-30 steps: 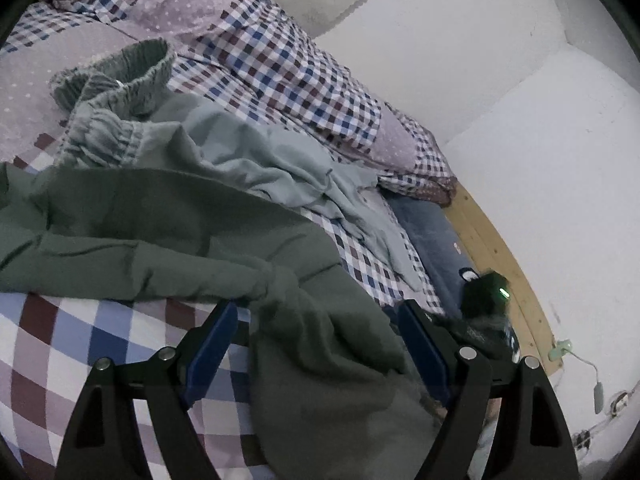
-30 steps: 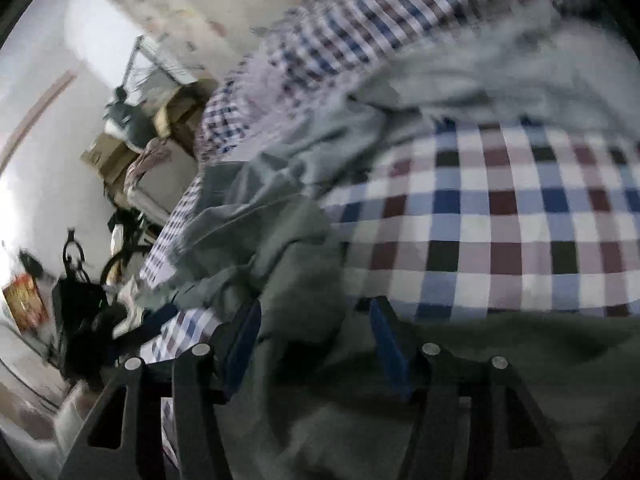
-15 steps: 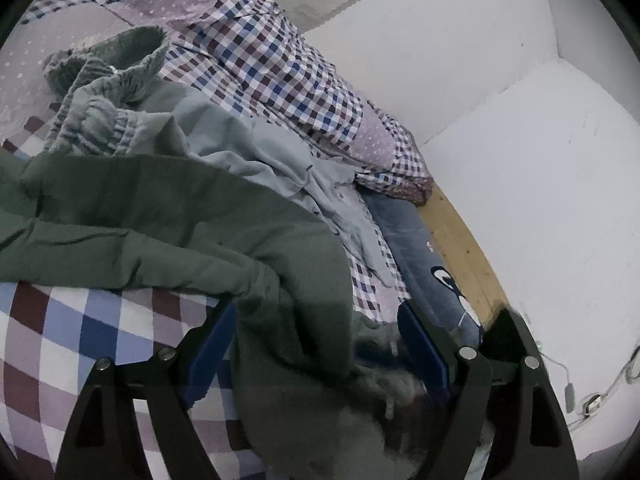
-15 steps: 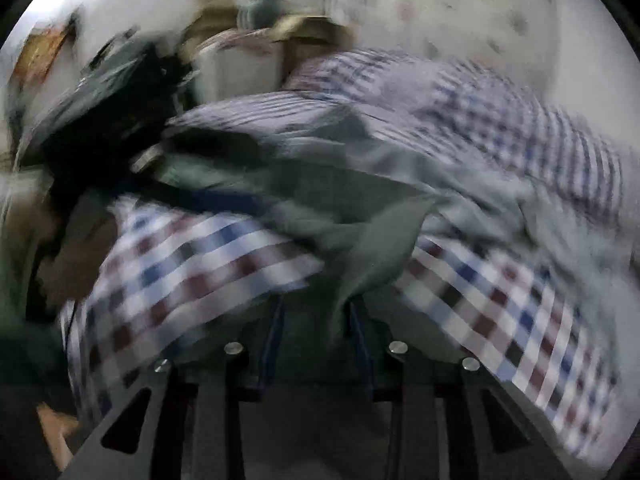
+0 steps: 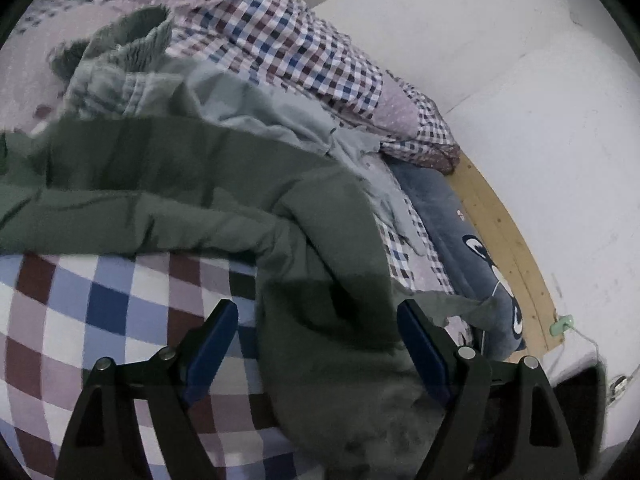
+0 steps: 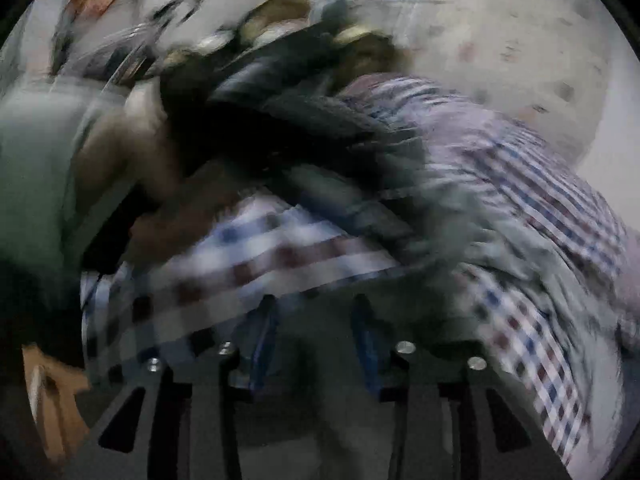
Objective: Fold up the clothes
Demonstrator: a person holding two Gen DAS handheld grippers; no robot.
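green garment (image 5: 192,184), one; pale garment (image 5: 256,108), one

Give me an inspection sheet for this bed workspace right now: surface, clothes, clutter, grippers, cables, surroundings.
Surface: checked bedsheet, rumpled.
Job's things: dark green garment unfolded; light grey garment crumpled behind it.
Clutter: checked quilt; blue cartoon pillow by the bed's edge.
Grippers: left gripper open, straddling green cloth; right gripper blurred, narrowed on dark cloth, grip uncertain.
Cables: white cable by a green clip.
Surroundings: white wall, wooden bed frame.
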